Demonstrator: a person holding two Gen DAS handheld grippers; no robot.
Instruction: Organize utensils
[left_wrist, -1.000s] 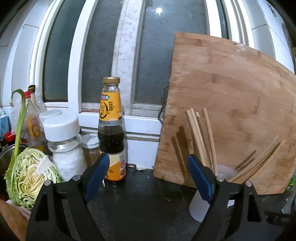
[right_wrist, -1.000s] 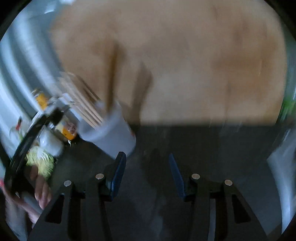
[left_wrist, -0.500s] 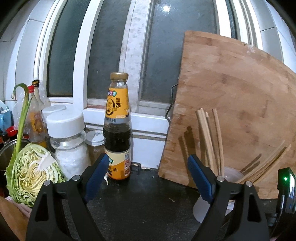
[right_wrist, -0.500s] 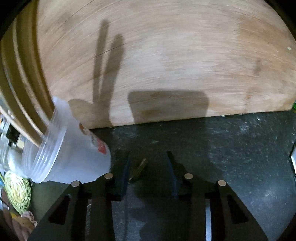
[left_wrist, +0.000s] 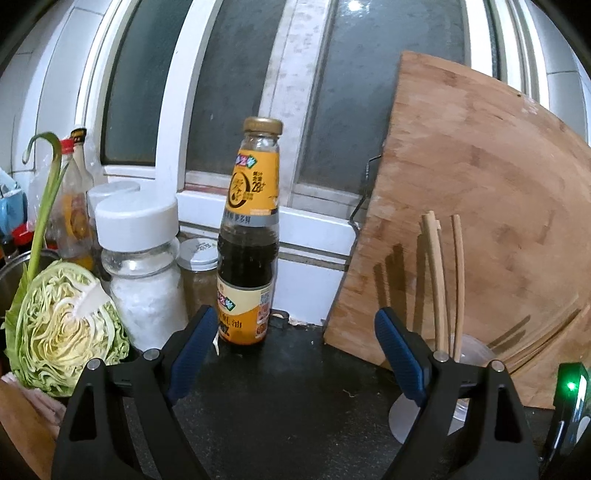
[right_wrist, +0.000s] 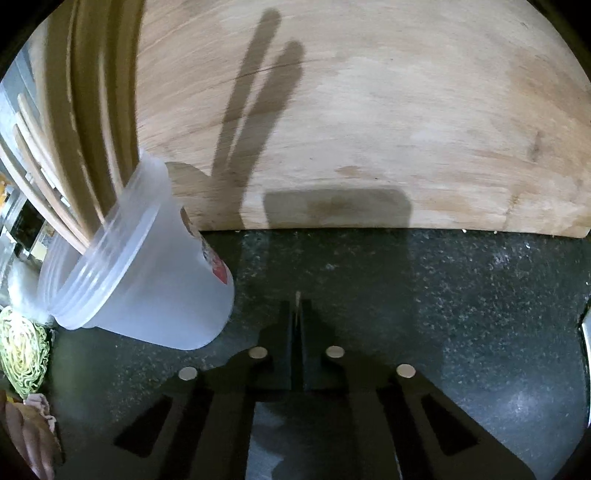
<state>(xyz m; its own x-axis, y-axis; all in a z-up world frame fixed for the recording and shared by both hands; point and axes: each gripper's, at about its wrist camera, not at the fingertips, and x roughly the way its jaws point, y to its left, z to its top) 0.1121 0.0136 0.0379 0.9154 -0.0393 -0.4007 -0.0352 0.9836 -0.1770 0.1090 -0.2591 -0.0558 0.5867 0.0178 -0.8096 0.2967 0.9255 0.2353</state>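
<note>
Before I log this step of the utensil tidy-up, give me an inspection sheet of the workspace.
Surface: dark speckled counter, crumbs near the board.
Job's things: chopsticks upright in a translucent plastic cup; a thin wooden tip shows between the right gripper's fingers.
Clutter: sauce bottle, white-lidded jar, cut cabbage, more bottles behind.
Grippers: left gripper open, empty; right gripper shut, apparently on a chopstick.
Cables: nothing seen.
Surroundings: wooden cutting board leaning by the window.

Black left gripper (left_wrist: 291, 347), blue-padded fingers (left_wrist: 192, 347), apparently silver screws.
</note>
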